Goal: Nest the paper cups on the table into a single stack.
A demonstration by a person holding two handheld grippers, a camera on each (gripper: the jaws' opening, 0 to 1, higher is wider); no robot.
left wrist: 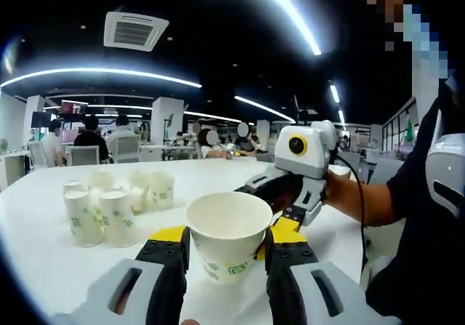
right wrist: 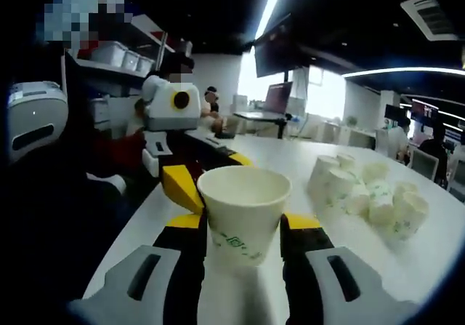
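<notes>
Several loose cups (left wrist: 116, 209) (table (left wrist: 43, 259)) nearby

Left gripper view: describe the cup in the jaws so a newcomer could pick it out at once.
On the white table, nearest the camera, the left gripper has its yellow-tipped black jaws closed on one paper cup. It stands upright, mouth open, green print low on its side. Unlike the cluster of cups further back on the left, it stands alone and is held.

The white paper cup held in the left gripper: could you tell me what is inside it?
The white paper cup shows a bare pale inner wall; its bottom is hidden by the rim.
</notes>
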